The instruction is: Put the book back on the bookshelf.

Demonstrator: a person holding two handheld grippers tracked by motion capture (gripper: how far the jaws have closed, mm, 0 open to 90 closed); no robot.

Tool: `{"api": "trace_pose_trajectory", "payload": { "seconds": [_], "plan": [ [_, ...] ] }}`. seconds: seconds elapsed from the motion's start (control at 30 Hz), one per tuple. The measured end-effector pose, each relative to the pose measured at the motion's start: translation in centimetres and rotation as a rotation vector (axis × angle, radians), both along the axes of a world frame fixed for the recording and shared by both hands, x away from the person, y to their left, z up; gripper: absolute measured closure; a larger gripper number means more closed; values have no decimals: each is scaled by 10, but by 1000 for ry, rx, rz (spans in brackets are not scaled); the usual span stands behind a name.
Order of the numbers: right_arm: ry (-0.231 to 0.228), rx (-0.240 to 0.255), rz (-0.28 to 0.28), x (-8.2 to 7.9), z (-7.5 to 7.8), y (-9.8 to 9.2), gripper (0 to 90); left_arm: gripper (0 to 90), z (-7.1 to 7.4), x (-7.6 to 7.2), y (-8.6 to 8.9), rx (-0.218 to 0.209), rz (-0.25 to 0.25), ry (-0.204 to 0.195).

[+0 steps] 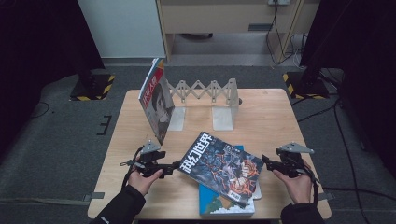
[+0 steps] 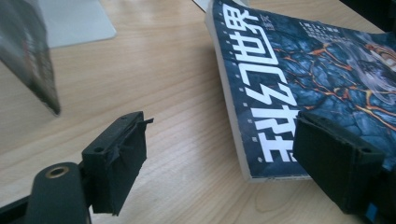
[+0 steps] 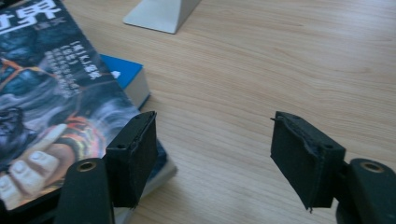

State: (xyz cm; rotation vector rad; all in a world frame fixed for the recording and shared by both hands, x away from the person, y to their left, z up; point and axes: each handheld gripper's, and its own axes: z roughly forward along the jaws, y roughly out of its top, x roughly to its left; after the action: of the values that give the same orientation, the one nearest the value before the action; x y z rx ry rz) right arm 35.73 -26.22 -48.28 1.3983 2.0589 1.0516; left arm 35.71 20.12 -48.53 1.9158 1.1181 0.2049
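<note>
At the near middle of the tabletop (image 1: 275,116) lies a dark magazine (image 1: 219,167), flat on top of a blue book (image 1: 219,205) and a pale one beneath it. Its long axis runs from about ten o'clock to four o'clock in the high view, the white title at the ten o'clock end.

At nine o'clock of it, the left tool (image 1: 175,167) has its jaws apart, with no grip: the left gripper view shows one jaw over bare wood and the other over the magazine's near corner, the cover's edge between them. That view also shows the thick white page block and the orange cracks across the blue cover. At eleven o'clock a second magazine (image 1: 156,100) stands leaning against a grey folding rack (image 1: 205,91).

At three o'clock the right tool (image 1: 264,160) is open, holding nothing. The right gripper view shows its left jaw just over the magazine's far corner, and the blue book's corner poking out beneath.
</note>
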Motion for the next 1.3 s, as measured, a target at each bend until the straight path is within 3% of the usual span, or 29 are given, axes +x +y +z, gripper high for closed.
{"api": "trace_pose_trajectory", "payload": {
  "seconds": [0.1, 0.27, 0.47, 0.83, 1.0, 1.17, 1.3],
  "plan": [
    [-29, 37, 19, -1, 0, 4, 357, 168, -5, 0, -3, -7, -24, 32],
    [-42, 48, 41, -3, -2, 14, 361, 169, -11, 2, -11, -13, -58, 66],
    [-7, 53, 68, -5, -6, 22, 353, 164, -16, 4, -19, 10, -78, 73],
    [29, 63, 96, -4, -12, 34, 314, 135, -28, 8, -28, -83, -109, 97],
    [27, 76, 98, -4, -14, 33, 308, 107, -36, 12, -29, -143, -125, 133],
    [28, 72, 101, -4, -14, 33, 308, 70, -37, 12, -34, -138, -148, 115],
    [29, 74, 98, -4, -14, 34, 308, 32, -39, 12, -37, -147, -160, 137]
  ]
}}
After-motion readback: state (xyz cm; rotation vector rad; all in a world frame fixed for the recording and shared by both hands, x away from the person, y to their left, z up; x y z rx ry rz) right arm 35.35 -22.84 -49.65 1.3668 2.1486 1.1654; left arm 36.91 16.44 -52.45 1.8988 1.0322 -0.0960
